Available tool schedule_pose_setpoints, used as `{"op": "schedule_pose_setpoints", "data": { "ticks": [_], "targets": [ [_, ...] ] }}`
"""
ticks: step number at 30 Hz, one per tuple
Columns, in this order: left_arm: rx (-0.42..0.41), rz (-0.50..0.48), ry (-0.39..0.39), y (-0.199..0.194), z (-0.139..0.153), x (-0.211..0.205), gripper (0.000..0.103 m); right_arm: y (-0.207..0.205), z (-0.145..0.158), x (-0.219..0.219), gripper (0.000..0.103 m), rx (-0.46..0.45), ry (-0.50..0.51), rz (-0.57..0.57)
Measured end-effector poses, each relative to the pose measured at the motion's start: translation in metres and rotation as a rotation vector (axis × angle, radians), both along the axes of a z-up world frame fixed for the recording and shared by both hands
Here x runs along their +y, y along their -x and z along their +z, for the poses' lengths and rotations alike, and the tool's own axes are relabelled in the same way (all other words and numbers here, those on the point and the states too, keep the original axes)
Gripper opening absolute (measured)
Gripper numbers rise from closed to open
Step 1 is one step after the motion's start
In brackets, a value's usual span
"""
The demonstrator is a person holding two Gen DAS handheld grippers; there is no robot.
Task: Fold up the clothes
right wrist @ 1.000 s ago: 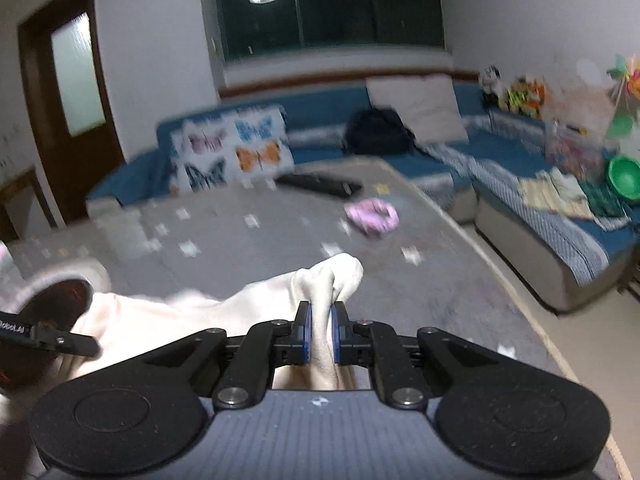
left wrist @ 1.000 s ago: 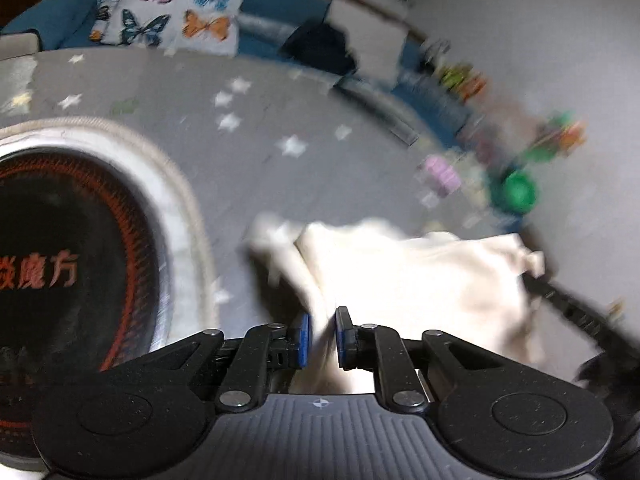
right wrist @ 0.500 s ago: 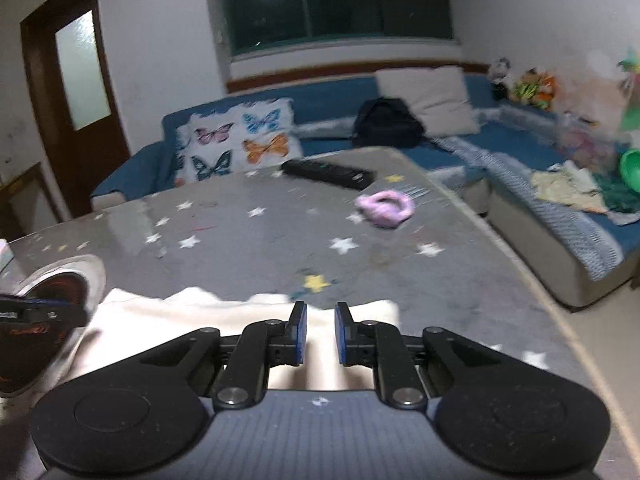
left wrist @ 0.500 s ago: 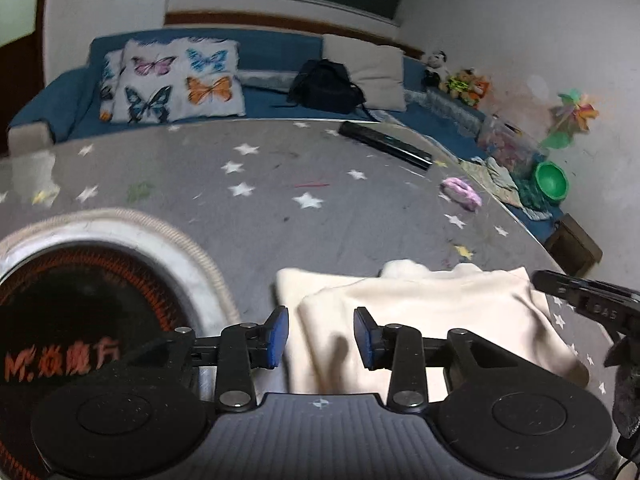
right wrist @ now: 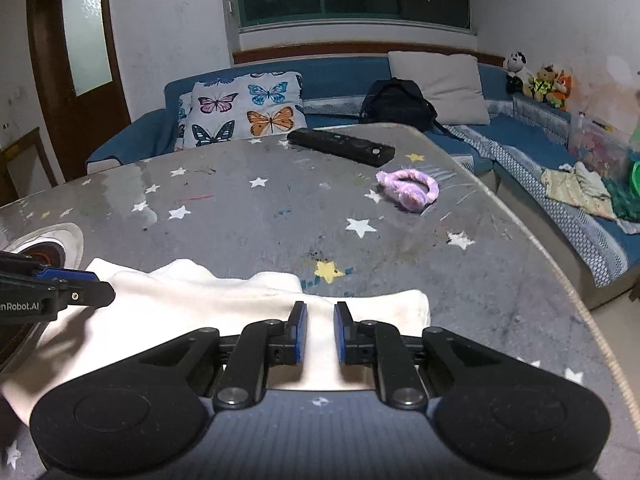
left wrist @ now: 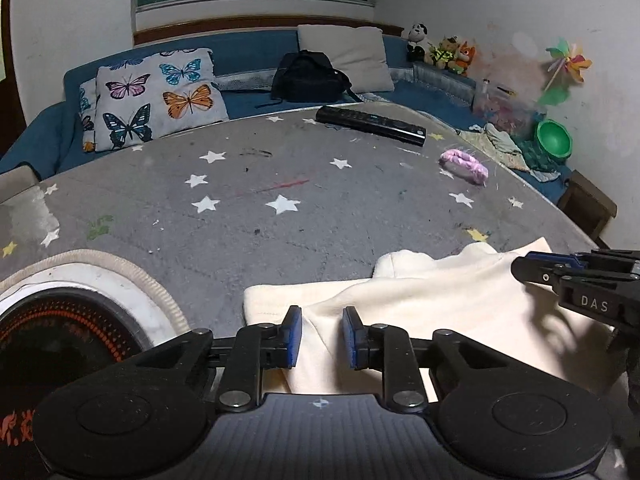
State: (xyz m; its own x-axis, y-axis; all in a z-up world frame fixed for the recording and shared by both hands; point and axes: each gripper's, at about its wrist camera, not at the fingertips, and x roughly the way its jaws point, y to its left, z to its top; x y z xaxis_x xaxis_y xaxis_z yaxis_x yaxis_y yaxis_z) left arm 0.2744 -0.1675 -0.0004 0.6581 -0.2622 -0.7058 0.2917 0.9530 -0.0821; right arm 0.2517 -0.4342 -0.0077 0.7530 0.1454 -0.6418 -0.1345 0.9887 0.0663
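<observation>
A cream garment (left wrist: 432,308) lies folded and flat on the grey star-patterned table (left wrist: 280,216). My left gripper (left wrist: 320,336) is open over its left near edge, with cloth showing between the blue pads but not pinched. My right gripper (right wrist: 320,332) is open over the garment's right end (right wrist: 224,308), also holding nothing. Each gripper shows from the side in the other's view: the right one (left wrist: 532,268) and the left one (right wrist: 100,292).
A black remote (left wrist: 370,124) and a purple fuzzy hair tie (left wrist: 464,164) lie at the far right of the table. A round black-and-red mat with a white rim (left wrist: 60,320) sits at the left. A blue sofa with a butterfly pillow (left wrist: 152,96) stands behind.
Both grippers held the garment up a second ago. They lowered it onto the table and opened; the left one opened first, the right one just now. The garment now lies flat.
</observation>
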Motion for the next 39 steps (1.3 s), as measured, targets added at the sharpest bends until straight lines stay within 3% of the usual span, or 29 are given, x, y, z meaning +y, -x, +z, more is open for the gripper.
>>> {"op": "schedule_pose_setpoints", "data": {
  "ticks": [3,4,7,14,20,24,26,29,36,39],
  "targets": [
    [-0.012,-0.012,-0.006,0.017,0.006,0.003,0.032,0.015,0.006,0.001,0.026,0.005,-0.002,0.026],
    [-0.018,-0.018,-0.009,0.024,0.008,0.003,0.039,0.023,0.008,0.003,0.027,0.0,0.001,0.034],
    [-0.042,-0.043,-0.018,0.046,0.013,0.004,0.04,0.048,0.013,0.006,0.036,-0.002,0.015,0.06],
    [-0.087,-0.068,-0.104,0.089,0.002,0.004,0.04,0.098,0.007,0.01,0.037,0.009,0.068,0.104],
    [-0.078,-0.027,-0.08,0.1,0.002,0.014,0.05,0.121,0.013,0.013,0.045,-0.031,0.083,0.074],
    [-0.083,-0.021,-0.065,0.115,0.009,0.02,0.061,0.131,0.012,0.02,0.057,-0.045,0.056,0.061],
    [-0.086,-0.017,-0.054,0.125,0.011,0.024,0.073,0.137,0.011,0.023,0.058,-0.05,0.037,0.052],
    [-0.105,-0.008,-0.046,0.141,0.014,0.029,0.088,0.147,0.011,0.028,0.076,-0.06,0.007,0.041],
    [-0.131,-0.012,-0.04,0.171,0.015,0.037,0.103,0.171,0.012,0.043,0.091,-0.077,0.0,0.034],
    [-0.136,-0.013,-0.039,0.181,0.015,0.04,0.103,0.179,0.012,0.049,0.101,-0.08,0.015,0.022]
  ]
}}
